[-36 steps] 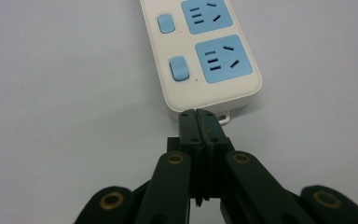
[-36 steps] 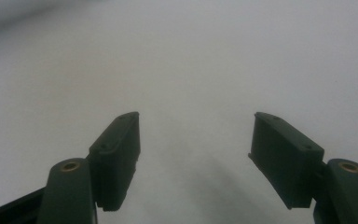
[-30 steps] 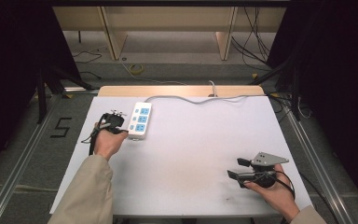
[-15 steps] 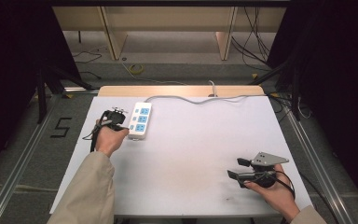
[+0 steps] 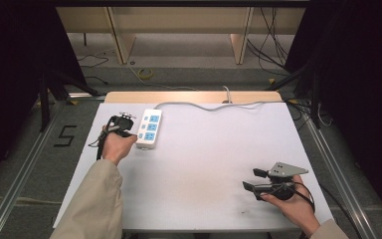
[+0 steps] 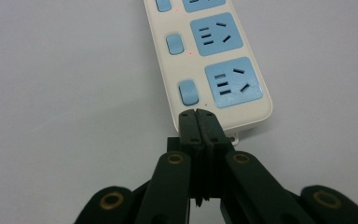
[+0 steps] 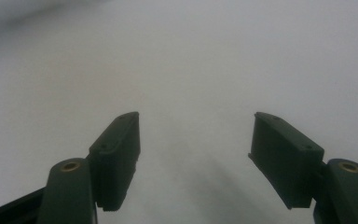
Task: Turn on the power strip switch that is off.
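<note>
A white power strip (image 5: 148,129) lay on the far left part of the white table (image 5: 204,164), its three blue sockets in a row and its grey cable (image 5: 214,105) running off along the far edge toward the right. The person's left hand (image 5: 115,147) held the left gripper (image 5: 124,123) just beside the strip's left side. In the left gripper view the left gripper (image 6: 199,122) had its two black jaws pressed flat together with nothing between them, the tips reaching right up to the near end of the power strip (image 6: 212,60) — close by the nearest blue switch button (image 6: 188,92). Whether the tips actually touched the casing, I could not tell. Small red lights (image 6: 190,53) glowed next to the buttons.

Well apart from all that, at the near right of the table, the right hand (image 5: 291,204) held the right gripper (image 5: 254,179) low over the bare surface, its grey three-cornered plate (image 5: 284,170) on top and its jaws pointing left. In the right gripper view the right gripper (image 7: 194,140) stood wide apart — nothing between the two black jaws but plain white tabletop (image 7: 191,60). A beige sleeve (image 5: 92,204) covered the left forearm.
</note>
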Available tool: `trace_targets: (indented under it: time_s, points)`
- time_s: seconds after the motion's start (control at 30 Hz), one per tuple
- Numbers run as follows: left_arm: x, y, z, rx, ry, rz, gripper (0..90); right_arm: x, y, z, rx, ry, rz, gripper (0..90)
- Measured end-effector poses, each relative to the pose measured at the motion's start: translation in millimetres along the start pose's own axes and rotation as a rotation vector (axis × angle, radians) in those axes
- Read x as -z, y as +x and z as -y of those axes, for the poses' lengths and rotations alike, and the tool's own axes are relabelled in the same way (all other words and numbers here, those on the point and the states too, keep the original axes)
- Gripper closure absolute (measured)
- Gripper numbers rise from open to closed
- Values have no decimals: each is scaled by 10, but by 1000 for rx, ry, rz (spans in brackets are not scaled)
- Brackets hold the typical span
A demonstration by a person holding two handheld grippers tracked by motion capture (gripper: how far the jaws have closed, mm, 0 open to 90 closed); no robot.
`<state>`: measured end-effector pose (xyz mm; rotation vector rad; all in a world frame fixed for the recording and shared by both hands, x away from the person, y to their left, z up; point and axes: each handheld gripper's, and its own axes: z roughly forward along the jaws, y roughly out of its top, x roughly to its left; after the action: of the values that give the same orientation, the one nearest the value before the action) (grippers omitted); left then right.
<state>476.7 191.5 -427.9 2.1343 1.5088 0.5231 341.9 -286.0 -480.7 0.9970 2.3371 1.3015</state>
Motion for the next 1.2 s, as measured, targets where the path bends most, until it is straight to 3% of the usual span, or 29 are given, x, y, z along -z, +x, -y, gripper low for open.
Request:
trace_targets:
  time_s: [1.2]
  points:
    - [-81, 63, -149, -2, 34, -17, 898, 2, -7, -3, 1, -5, -1, 336]
